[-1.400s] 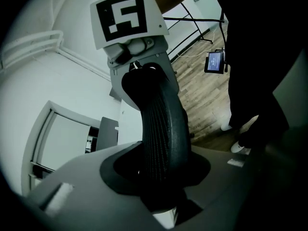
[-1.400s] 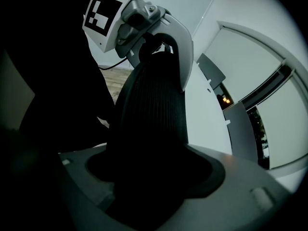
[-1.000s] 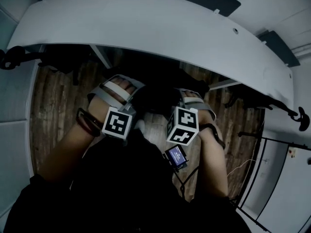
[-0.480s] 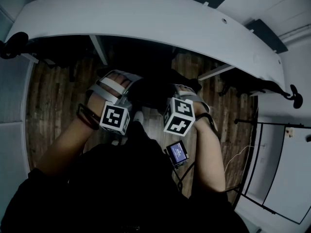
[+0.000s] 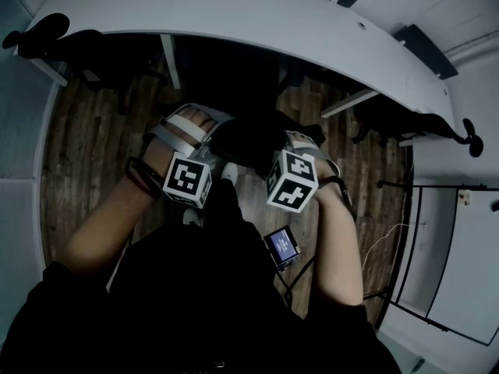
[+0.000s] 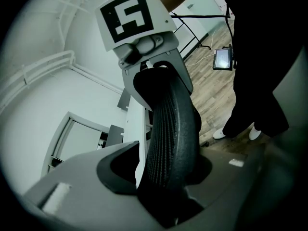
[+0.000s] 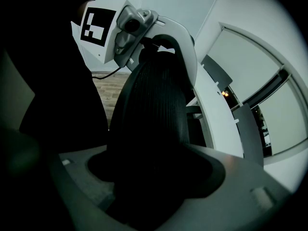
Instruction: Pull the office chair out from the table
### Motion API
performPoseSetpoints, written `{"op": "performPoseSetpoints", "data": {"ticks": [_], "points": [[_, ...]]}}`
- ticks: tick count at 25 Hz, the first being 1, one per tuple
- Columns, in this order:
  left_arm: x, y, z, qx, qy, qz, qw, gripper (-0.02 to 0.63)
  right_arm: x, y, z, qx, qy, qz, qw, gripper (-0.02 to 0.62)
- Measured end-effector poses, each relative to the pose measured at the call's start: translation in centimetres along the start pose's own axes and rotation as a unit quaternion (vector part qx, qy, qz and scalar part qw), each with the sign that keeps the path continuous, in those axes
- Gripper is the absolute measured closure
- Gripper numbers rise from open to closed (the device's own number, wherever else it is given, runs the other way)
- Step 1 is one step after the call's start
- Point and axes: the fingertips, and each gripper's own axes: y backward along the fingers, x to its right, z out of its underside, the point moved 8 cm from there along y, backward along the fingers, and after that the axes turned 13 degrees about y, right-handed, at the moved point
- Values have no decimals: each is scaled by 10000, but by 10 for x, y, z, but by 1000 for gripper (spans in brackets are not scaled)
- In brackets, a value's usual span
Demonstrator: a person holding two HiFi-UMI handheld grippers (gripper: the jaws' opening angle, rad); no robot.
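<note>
Now that more brown wood-plank floor point(image 5: 86, 131) shows below the white curved table point(image 5: 234, 14) than a second ago, the pull is clearly working. On the left, the left gripper point(image 5: 204, 137) is clamped, jaws partway closed, on the top edge of the black mesh-backed office chair point(image 5: 248, 140). The chair's backrest sits near the person, between both hands and away from the table's near edge. On the right, the right gripper point(image 5: 300, 148) bites that same edge. The seat's too dark to see, so I'd guess a bit more pulling is left.
</note>
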Motion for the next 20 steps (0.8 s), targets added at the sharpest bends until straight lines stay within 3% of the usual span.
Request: {"op": "performPoseSetpoints", "data": {"ticks": [12,20], "points": [[76,62,-43,78,14,-53,10000,422,-98,28,-19,38,22,-64,10000,242],[120,98,-98,86,137,-152,9998,422,-166,60,-6,120,169,-144,9997,241]]}}
